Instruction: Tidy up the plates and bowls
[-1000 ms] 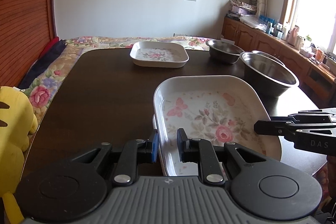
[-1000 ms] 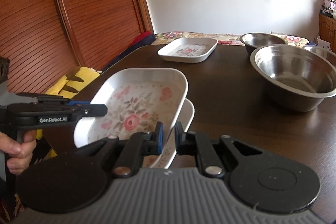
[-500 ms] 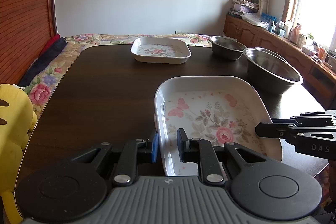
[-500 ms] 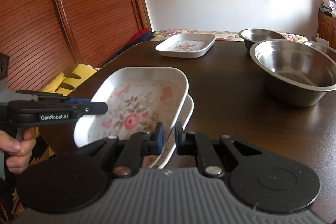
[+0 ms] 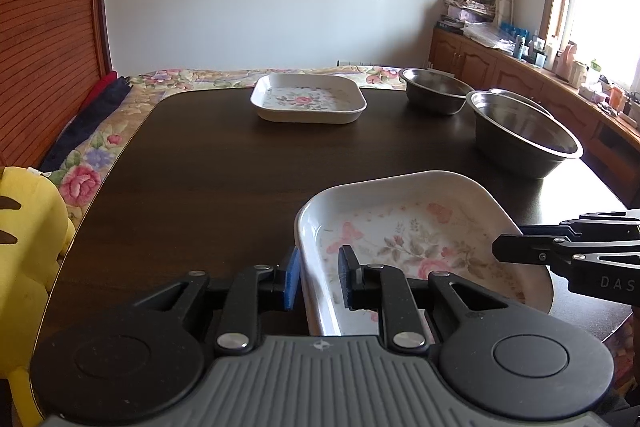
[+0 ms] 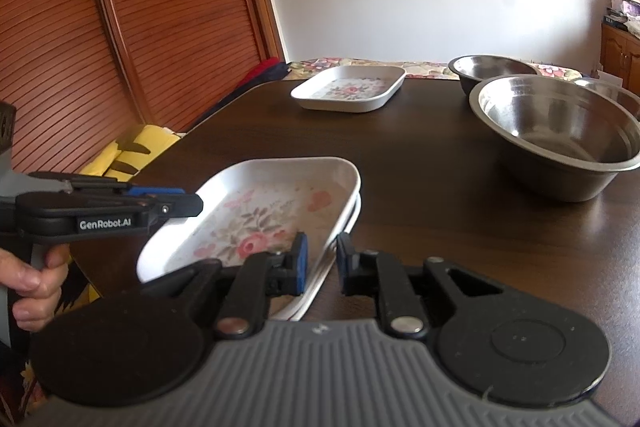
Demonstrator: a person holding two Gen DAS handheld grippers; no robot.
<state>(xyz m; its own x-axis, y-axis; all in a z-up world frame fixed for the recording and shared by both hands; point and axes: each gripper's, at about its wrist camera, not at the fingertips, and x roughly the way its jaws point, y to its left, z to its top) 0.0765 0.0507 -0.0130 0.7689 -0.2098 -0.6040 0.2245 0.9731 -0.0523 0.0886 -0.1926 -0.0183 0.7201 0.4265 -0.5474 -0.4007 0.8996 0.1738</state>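
The fingers (image 5: 292, 281) of the left gripper (image 5: 318, 281) straddle the near rim of a white rectangular floral tray (image 5: 420, 239), blue pad outside and black pad inside. Whether they clamp it I cannot tell. The right gripper (image 6: 322, 263) straddles the opposite long side, and its fingers look parted, with a sliver of gap beside the rim.

The dark wooden table (image 5: 208, 187) carries everything. A large stainless steel bowl (image 5: 524, 139) stands at 2 o'clock from the left gripper. The held tray sits at the table's near edge, nested on a second white tray (image 6: 310, 301) whose rim peeks out beneath. Its long axis runs from 6 toward 12 o'clock between the two grippers.

A third floral tray (image 5: 308, 99) lies well apart at 12 o'clock, with a smaller steel bowl (image 5: 434, 89) to its right.

The stacking looks done. The next move is probably to let go and draw back toward 6 o'clock — then reach for the far tray, which neither hand is clearly nearer.
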